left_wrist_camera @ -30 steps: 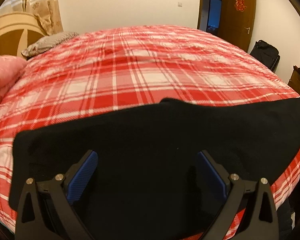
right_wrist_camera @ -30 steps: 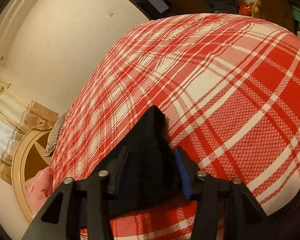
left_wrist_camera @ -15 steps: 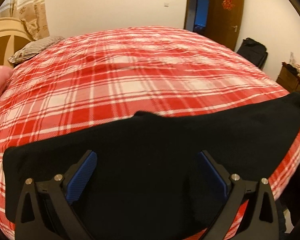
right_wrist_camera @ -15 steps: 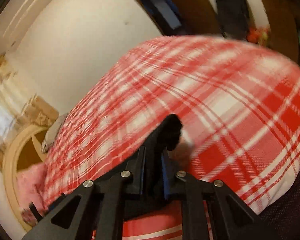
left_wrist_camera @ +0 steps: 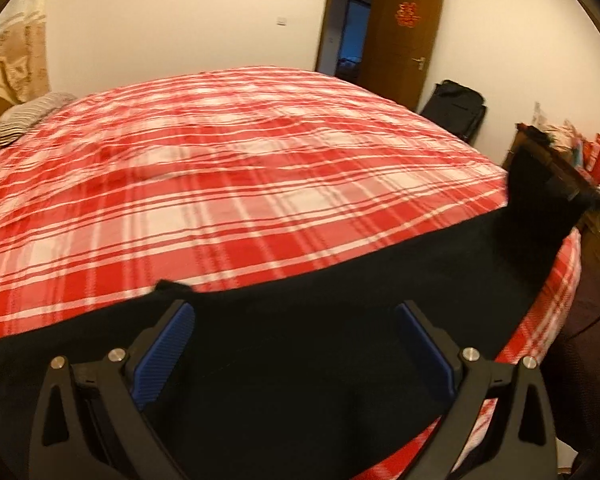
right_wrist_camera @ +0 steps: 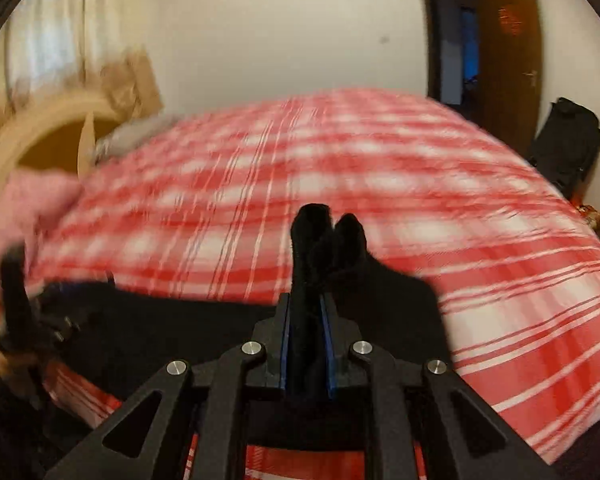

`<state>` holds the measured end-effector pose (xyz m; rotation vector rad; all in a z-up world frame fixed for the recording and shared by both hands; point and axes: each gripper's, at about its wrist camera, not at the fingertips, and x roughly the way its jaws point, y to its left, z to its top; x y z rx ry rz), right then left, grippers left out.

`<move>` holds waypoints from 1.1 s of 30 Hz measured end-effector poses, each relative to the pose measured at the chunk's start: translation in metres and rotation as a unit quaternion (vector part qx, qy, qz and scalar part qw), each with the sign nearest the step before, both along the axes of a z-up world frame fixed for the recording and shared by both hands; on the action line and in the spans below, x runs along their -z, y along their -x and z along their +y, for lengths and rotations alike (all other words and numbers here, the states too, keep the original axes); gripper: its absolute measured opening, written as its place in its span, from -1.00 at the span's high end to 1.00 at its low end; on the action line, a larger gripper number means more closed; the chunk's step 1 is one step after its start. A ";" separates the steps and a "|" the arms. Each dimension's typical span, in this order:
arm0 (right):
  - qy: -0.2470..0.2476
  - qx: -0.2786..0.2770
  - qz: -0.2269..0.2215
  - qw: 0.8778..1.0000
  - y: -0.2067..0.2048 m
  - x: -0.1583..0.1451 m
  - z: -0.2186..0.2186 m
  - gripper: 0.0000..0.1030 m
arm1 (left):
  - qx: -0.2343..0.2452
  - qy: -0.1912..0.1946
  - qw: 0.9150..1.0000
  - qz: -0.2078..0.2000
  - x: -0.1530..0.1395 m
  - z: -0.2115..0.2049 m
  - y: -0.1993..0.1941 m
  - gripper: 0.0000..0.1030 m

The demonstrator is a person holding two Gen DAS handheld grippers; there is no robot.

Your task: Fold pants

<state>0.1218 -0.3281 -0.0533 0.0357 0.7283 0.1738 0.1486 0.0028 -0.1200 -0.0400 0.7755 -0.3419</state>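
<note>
Black pants [left_wrist_camera: 300, 344] lie in a long band along the near edge of a red plaid bed [left_wrist_camera: 240, 184]. My left gripper [left_wrist_camera: 294, 320] stands open over the band's middle, its blue pads wide apart with only flat cloth beneath. In the left wrist view the band's far right corner [left_wrist_camera: 540, 200] is lifted off the bed. My right gripper [right_wrist_camera: 306, 320] is shut on that bunched end of the pants [right_wrist_camera: 312, 240], and black cloth sticks up past the fingertips. The rest of the pants [right_wrist_camera: 180, 328] trails left toward the left gripper [right_wrist_camera: 56, 316], seen blurred.
A grey pillow [left_wrist_camera: 24, 120], a pink blanket [right_wrist_camera: 32, 204] and a wooden headboard [right_wrist_camera: 48, 136] sit at the bed's left end. A brown door [left_wrist_camera: 400, 40], a black bag [left_wrist_camera: 456, 108] and a cluttered wooden cabinet [left_wrist_camera: 560, 160] stand off the right side.
My right gripper closed on the end of the pants and swung round, lifting that corner. My left gripper stayed open and shifted, so the pants sit lower in its view.
</note>
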 end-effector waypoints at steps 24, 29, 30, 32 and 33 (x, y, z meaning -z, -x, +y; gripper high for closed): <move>-0.114 -0.027 -0.051 0.992 0.046 0.038 -0.065 0.06 | 0.168 0.095 0.974 0.116 0.011 -0.158 -0.032 -0.47; -0.148 0.030 -0.072 0.986 0.046 0.042 -0.088 0.06 | 0.175 0.096 0.972 0.127 0.010 -0.186 -0.037 -0.41; -0.155 0.040 -0.077 0.984 0.047 0.042 -0.092 0.06 | 0.173 0.092 0.972 0.130 0.011 -0.189 -0.038 -0.35; -0.165 0.049 -0.079 0.982 0.046 0.043 -0.097 0.06 | 0.165 0.084 0.973 0.135 0.014 -0.194 -0.042 -0.25; -0.165 0.054 -0.080 0.982 0.046 0.043 -0.098 0.06 | 0.162 0.083 0.974 0.132 0.014 -0.195 -0.044 -0.18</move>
